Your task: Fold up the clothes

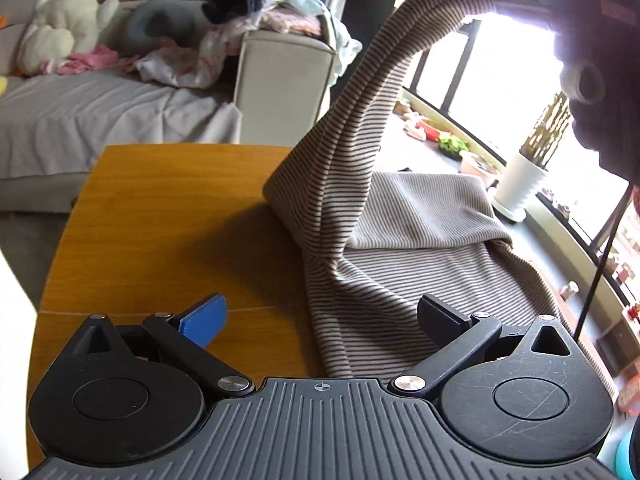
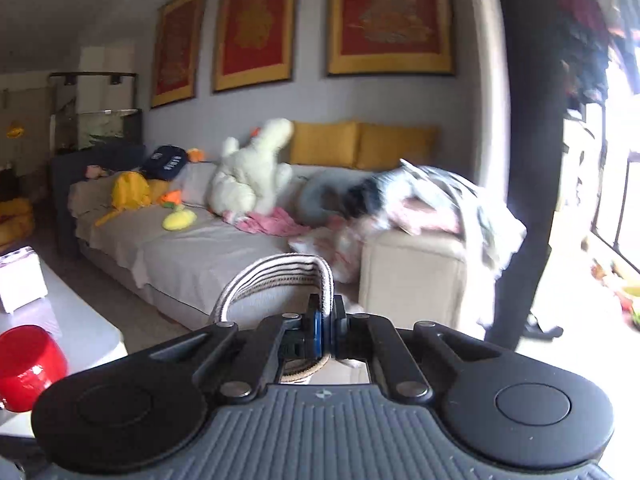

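A brown-and-beige striped garment (image 1: 384,248) lies on the right half of a wooden table (image 1: 160,216). One part of it is pulled up high toward the top right, where my right gripper (image 1: 592,52) shows as a dark shape. My left gripper (image 1: 320,316) is open and empty, low over the table's near edge, with the cloth between its blue pad and its dark right finger. In the right wrist view my right gripper (image 2: 326,326) is shut on a folded edge of the striped garment (image 2: 280,276), held up in the air facing the sofa.
A grey sofa (image 1: 100,116) with a white plush toy (image 1: 64,28) and a pile of clothes (image 1: 256,12) stands behind the table. A white plant pot (image 1: 520,184) stands by the window at right. A red object (image 2: 28,364) sits low left in the right wrist view.
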A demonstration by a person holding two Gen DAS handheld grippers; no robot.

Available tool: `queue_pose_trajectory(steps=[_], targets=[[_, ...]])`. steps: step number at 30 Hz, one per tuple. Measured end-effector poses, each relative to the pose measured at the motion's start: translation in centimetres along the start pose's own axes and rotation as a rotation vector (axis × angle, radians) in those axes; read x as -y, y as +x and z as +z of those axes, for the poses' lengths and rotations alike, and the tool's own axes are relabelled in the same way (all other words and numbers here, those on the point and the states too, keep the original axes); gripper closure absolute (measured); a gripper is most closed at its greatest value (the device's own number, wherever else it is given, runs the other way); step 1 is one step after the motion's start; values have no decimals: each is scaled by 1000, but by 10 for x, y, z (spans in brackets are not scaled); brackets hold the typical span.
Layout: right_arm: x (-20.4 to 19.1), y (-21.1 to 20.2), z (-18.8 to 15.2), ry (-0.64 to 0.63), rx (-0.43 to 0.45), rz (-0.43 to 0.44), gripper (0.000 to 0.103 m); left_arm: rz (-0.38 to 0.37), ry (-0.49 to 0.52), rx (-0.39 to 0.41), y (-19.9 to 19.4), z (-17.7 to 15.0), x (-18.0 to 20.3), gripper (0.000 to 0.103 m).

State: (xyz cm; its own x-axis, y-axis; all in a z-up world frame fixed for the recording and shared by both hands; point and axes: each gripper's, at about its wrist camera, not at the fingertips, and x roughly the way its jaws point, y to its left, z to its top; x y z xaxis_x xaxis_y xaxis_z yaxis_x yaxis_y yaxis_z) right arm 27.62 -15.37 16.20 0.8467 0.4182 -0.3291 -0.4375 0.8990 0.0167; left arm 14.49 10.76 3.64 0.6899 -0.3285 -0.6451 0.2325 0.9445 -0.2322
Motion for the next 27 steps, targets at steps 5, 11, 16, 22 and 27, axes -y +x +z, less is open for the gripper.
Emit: queue_pose_trajectory(steps=[5,11,16,22,27], targets=[[87,1,-64,126,-97,-53,98,-9,52,-27,32,8,26,0],[143,-11,-150,110,-304,-259,76,9,125,-53,53,5,45,0],[162,-40,-168,290,-235,-227,65,50,149,12,62,12,48,0],[131,-11,-166,372,-201,-82,59,112,183,8,82,14,52,3],[102,9,-163,316,-222,-98,88,154,180,-10,88,13,47,3]])
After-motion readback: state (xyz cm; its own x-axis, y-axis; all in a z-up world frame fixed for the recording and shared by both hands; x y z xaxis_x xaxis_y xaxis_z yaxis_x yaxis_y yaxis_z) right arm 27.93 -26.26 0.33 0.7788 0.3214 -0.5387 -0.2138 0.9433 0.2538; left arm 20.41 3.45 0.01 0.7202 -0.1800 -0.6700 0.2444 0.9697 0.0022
